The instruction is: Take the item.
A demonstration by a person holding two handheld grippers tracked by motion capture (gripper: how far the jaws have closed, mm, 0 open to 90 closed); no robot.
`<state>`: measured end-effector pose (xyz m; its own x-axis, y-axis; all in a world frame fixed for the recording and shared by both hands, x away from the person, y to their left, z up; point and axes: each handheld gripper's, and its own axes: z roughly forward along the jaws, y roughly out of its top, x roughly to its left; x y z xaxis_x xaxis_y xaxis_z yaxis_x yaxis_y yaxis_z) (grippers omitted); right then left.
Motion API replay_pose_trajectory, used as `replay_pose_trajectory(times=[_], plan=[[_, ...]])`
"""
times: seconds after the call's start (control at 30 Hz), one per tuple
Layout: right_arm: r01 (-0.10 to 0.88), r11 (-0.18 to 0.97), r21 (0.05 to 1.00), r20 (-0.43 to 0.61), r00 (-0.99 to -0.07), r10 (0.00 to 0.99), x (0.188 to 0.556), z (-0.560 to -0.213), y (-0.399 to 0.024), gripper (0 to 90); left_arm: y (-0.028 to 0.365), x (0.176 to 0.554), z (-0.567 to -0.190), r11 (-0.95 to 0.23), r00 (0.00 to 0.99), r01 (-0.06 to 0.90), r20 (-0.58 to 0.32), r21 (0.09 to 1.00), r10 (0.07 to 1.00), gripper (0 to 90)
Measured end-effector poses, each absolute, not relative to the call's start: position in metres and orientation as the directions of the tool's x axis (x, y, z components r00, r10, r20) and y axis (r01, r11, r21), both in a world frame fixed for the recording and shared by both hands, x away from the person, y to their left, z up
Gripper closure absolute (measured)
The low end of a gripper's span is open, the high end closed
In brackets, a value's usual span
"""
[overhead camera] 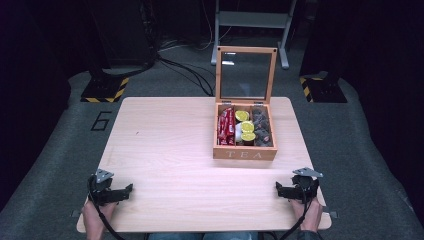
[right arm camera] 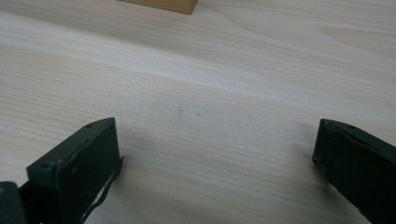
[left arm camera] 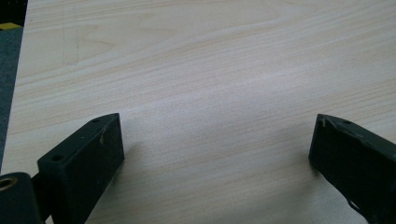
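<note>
A wooden tea box (overhead camera: 244, 152) marked TEA stands on the table's right half with its glass lid (overhead camera: 246, 75) raised upright. Inside lie red packets (overhead camera: 226, 126), yellow-topped packets (overhead camera: 246, 126) and dark packets (overhead camera: 261, 127) in separate compartments. My left gripper (overhead camera: 113, 192) rests near the table's front left corner, held by a hand, its jaws wide apart over bare wood (left arm camera: 215, 135). My right gripper (overhead camera: 296, 189) rests near the front right corner, also open with nothing between its jaws (right arm camera: 215, 140). A corner of the box (right arm camera: 163, 5) shows at the top of the right gripper view.
The light wooden table (overhead camera: 165, 150) stands on grey carpet. Behind it are cables (overhead camera: 185, 67), a metal stand (overhead camera: 250, 22) and two bases with yellow-black stripes (overhead camera: 105, 90). A figure 6 (overhead camera: 101, 121) is marked on the floor at the left.
</note>
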<state>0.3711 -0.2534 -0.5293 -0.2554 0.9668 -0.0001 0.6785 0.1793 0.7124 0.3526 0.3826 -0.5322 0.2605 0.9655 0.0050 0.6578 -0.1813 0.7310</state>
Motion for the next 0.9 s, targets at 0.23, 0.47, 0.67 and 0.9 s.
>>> replay_pose_trajectory(times=[0.23, 0.47, 0.67, 0.9], plan=[[0.678, 0.175, 0.714, 0.002, -0.252, 0.968, 0.371, -0.529, -0.253, 0.0, 0.383, 0.353, -0.532, -0.181, 0.261, 0.658, 0.005, 0.731, 0.965, 3.1], [0.701, 0.160, 0.695, 0.009, -0.231, 0.973, 0.373, -0.527, -0.252, 0.0, 0.383, 0.353, -0.532, -0.181, 0.261, 0.658, 0.005, 0.731, 0.965, 3.2], [0.702, 0.152, 0.696, 0.023, -0.233, 0.972, 0.372, -0.525, -0.252, 0.0, 0.383, 0.353, -0.532, -0.181, 0.261, 0.659, 0.003, 0.730, 0.965, 3.2], [0.681, 0.139, 0.719, 0.041, -0.241, 0.970, 0.367, -0.512, -0.251, 0.0, 0.383, 0.353, -0.532, -0.180, 0.261, 0.659, 0.003, 0.730, 0.965, 3.2]])
